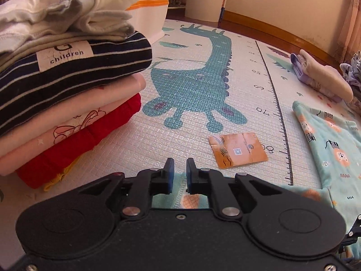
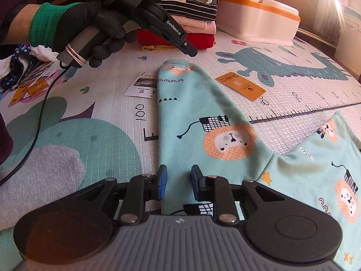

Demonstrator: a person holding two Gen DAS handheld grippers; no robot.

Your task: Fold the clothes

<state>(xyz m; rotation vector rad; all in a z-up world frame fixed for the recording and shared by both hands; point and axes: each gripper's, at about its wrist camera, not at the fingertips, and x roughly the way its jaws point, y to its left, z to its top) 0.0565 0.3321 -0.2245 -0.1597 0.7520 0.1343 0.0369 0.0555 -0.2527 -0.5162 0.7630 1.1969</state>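
Mint-green child's trousers (image 2: 203, 113) with orange lion prints lie flat on the play mat (image 2: 90, 103), legs spread in a V; the second leg (image 2: 327, 169) runs to the right. My right gripper (image 2: 179, 180) is open and hovers over the near part of the left leg, nothing between its blue pads. My left gripper (image 1: 180, 169) is open by a narrow gap, empty, just above the leg's hem (image 1: 191, 198). In the right wrist view a gloved hand (image 2: 90, 27) holds the left gripper (image 2: 189, 49) above that hem. A stack of folded clothes (image 1: 67, 79) stands to its left.
An orange card (image 1: 237, 150) lies on the mat between the legs, a white card (image 2: 142, 88) beside the hem. A white box with orange trim (image 2: 259, 18) sits behind the stack. Unfolded clothes (image 1: 322, 76) lie at the right. A grey-socked foot (image 2: 38, 176) and a cable (image 2: 40, 117) are nearby.
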